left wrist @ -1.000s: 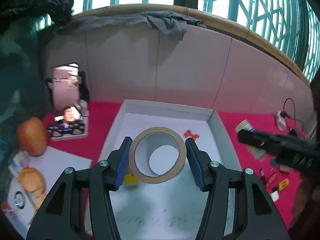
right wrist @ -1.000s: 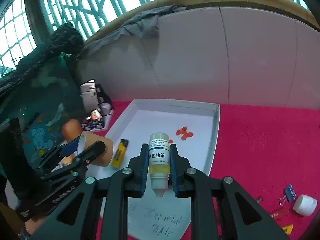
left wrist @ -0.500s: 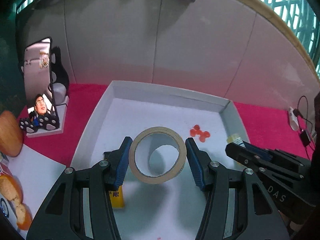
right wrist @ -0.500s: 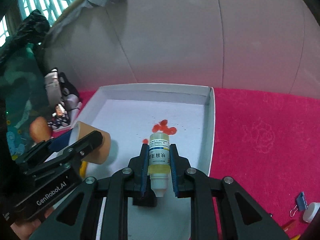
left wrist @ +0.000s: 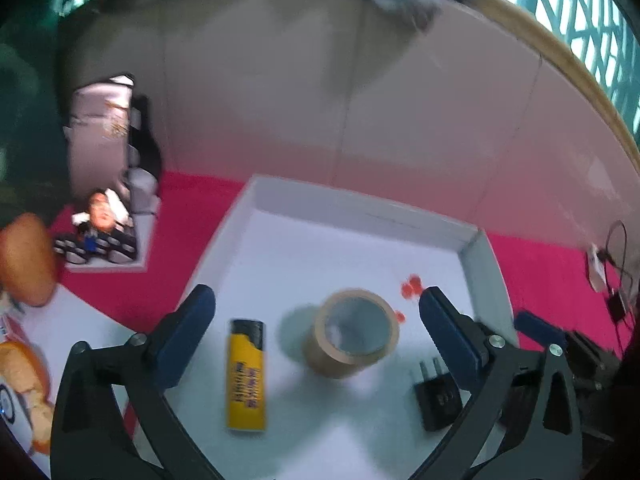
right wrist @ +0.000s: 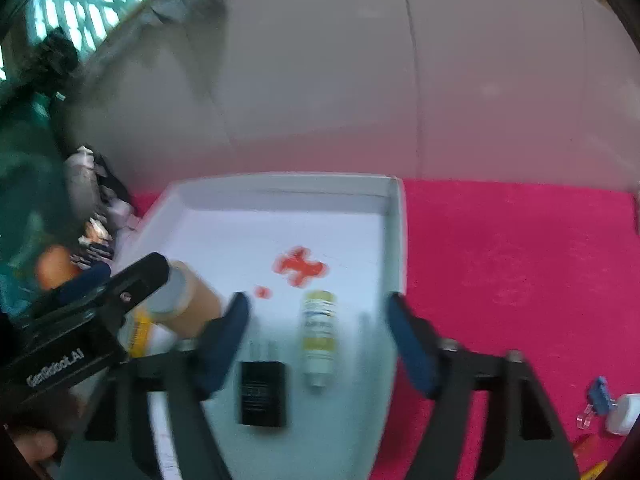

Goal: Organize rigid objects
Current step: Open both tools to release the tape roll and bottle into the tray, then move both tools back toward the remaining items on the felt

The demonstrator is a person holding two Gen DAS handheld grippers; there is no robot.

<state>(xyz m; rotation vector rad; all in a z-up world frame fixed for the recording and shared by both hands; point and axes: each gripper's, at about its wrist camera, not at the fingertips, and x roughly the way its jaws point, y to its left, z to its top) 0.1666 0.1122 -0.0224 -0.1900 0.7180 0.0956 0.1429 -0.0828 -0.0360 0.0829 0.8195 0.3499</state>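
A white tray [left wrist: 360, 208] lies on the pink cloth. In the left wrist view a brown tape roll [left wrist: 352, 336] rests in the tray, free between the wide jaws of my left gripper [left wrist: 316, 294], which are opening. A yellow lighter [left wrist: 246, 376] and a black plug adapter [left wrist: 436, 396] lie beside the roll. In the right wrist view a small yellow-liquid bottle [right wrist: 318, 332] lies on its side in the tray. My right gripper [right wrist: 318, 300] straddles it, jaws opening, pads clear of it. The tape roll [right wrist: 192, 304] and adapter [right wrist: 262, 392] lie to its left.
Red marks [right wrist: 300, 266] stain the tray floor. A phone on a stand [left wrist: 100, 148] and a brown rounded object [left wrist: 24, 260] sit left of the tray. A charger with cable [left wrist: 600, 268] lies right. A blue binder clip [right wrist: 598, 394] and a white cap [right wrist: 622, 414] lie on the pink cloth [right wrist: 520, 280].
Both grippers have spread their jaws. The tape roll has left the left jaws and lies in the tray. The bottle has left the right jaws and lies on its side in the tray.
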